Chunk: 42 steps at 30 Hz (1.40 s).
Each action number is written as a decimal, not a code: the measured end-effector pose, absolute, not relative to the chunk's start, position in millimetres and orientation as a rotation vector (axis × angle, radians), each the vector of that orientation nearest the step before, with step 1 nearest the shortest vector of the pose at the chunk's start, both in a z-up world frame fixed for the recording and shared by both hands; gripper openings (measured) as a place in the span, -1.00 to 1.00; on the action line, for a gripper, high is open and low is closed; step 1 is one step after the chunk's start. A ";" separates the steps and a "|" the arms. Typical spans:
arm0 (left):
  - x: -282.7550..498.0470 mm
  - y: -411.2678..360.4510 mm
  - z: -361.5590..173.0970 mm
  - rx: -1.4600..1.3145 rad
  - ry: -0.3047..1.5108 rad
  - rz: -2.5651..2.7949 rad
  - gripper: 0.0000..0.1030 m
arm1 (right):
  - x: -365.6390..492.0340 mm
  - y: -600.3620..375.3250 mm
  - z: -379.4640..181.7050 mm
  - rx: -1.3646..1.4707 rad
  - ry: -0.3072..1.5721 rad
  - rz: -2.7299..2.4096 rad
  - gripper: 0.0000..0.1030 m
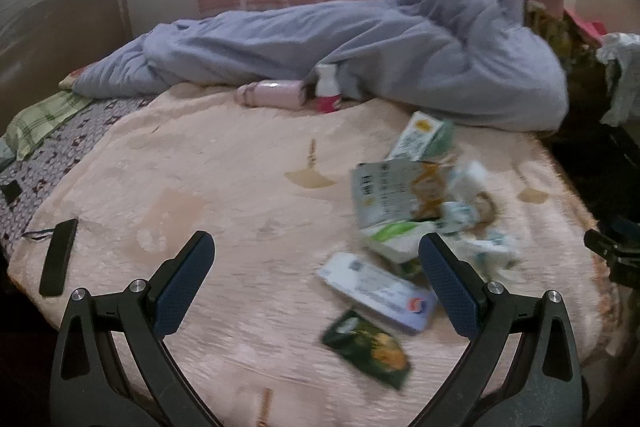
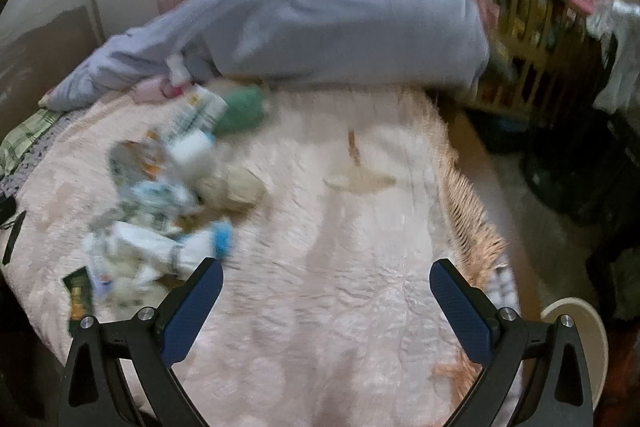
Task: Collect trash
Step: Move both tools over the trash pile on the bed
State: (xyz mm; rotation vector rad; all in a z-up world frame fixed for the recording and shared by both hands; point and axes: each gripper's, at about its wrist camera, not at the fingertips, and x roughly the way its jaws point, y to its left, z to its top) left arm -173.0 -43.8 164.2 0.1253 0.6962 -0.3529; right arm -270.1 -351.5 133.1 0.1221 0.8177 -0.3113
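Observation:
A heap of trash [image 1: 424, 211] lies on the pink bedspread [image 1: 224, 187]: crumpled wrappers, a white and blue flat box [image 1: 376, 291], a dark green packet [image 1: 368, 349] and a green and white carton [image 1: 422, 137]. My left gripper [image 1: 316, 247] hovers open over the bedspread, its right finger overlapping the heap's near edge, nothing between its fingers. In the right wrist view the same heap [image 2: 160, 211] sits to the left, blurred. My right gripper [image 2: 326, 273] is open above bare bedspread [image 2: 340, 247], its left finger close to the heap.
A bunched blue-grey blanket [image 1: 360, 43] lies across the back of the bed, with a pink bottle [image 1: 272, 93] and a small white bottle [image 1: 326, 87] against it. A black remote [image 1: 58, 257] lies at the left. The bed's fringed edge [image 2: 468, 211] drops to the floor; a white round rim [image 2: 584, 331] shows below.

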 end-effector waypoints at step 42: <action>-215.3 -63.3 188.7 0.102 0.595 -0.398 0.97 | -302.3 -265.6 197.1 0.115 0.596 -0.267 0.99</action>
